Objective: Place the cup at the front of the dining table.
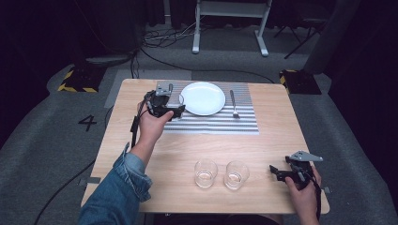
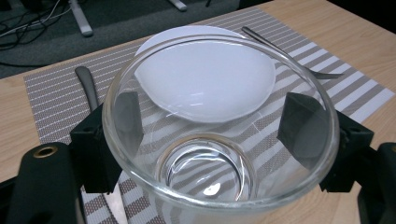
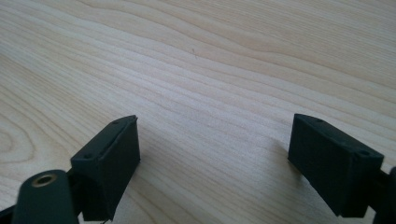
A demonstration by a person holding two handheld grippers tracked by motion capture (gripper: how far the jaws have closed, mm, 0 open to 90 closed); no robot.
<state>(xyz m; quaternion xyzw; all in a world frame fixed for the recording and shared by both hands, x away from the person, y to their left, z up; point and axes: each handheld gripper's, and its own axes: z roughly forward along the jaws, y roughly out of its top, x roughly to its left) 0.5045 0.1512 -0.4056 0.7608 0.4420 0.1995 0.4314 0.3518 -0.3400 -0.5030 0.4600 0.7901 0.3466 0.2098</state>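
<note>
Three glasses are in play, and I have one of them: my left gripper (image 1: 174,111) holds a clear glass (image 2: 219,135) between its jaws, which press its outer wall on opposite sides just under the rim. It sits over the striped mat (image 1: 244,123), just beside the white plate (image 1: 202,98), at the plate's left edge where a knife (image 2: 88,84) lies. A fork (image 1: 233,104) lies on the plate's far side. From the left gripper view I cannot tell whether the base is resting on the mat or hanging just above it.

I judge the glass rigid, fairly light, smooth and brittle. The wall flares towards the rim, so a pinch there could slide upward and off; I'd rather squeeze lower, where the wall runs straighter, and only firmly enough to stop slipping. Hard plastic on bare glass gives little friction, so I keep it upright and avoid jerks. Knocking it against the plate is the real risk, since both would chip.

Two more glasses (image 1: 206,173) (image 1: 236,175) stand well in front of the plate, near the worktop (image 1: 187,150) edge. My right gripper (image 1: 278,171) rests beside them with its jaws spread wide, nothing between them but bare wood.
</note>
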